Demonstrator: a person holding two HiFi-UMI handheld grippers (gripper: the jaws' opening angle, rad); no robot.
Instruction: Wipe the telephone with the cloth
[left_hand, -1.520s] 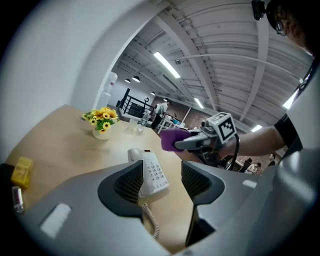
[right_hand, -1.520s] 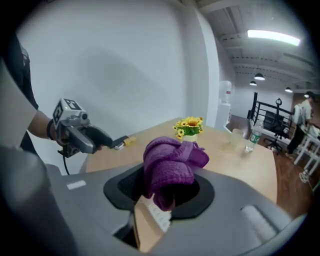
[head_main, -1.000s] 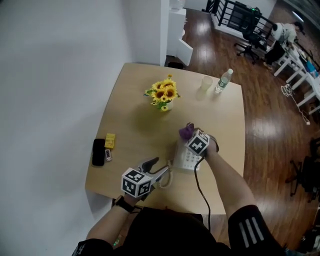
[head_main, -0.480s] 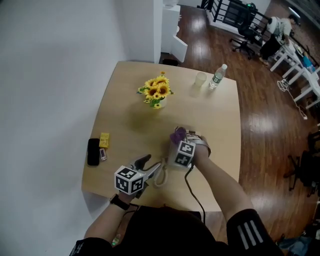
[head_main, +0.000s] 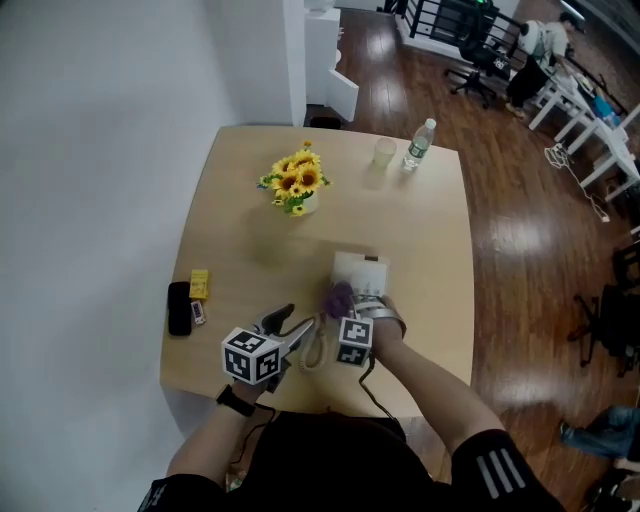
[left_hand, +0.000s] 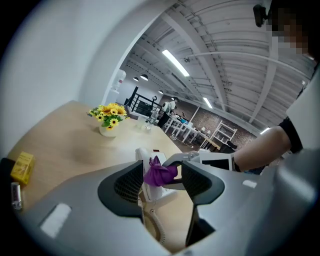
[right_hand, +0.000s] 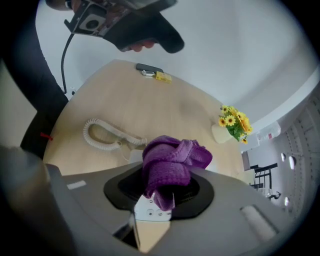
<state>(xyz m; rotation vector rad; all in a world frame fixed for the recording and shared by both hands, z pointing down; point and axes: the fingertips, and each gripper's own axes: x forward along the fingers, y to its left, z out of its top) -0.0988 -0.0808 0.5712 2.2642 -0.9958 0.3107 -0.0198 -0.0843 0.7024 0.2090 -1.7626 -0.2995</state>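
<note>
A white telephone (head_main: 362, 275) lies on the wooden table (head_main: 430, 250), its coiled cord (head_main: 313, 350) looping toward the near edge. My right gripper (head_main: 341, 308) is shut on a bunched purple cloth (head_main: 337, 297), which rests at the telephone's near left part. In the right gripper view the cloth (right_hand: 172, 165) fills the jaws of the right gripper (right_hand: 162, 192), with telephone keys (right_hand: 152, 212) showing below it. My left gripper (head_main: 287, 325) stands open just left of the cord, holding nothing. In the left gripper view the cloth (left_hand: 159, 172) and the telephone (left_hand: 149, 189) show beyond the left gripper (left_hand: 161, 184).
A vase of sunflowers (head_main: 291, 185) stands toward the table's far side. A clear cup (head_main: 385, 152) and a water bottle (head_main: 420, 144) sit at the far edge. A black phone (head_main: 179, 308) and a small yellow item (head_main: 199, 283) lie at the left edge.
My right gripper has drawn the cloth back along the telephone toward the near edge, uncovering the telephone's far part. The left gripper has stayed open beside the cord.
</note>
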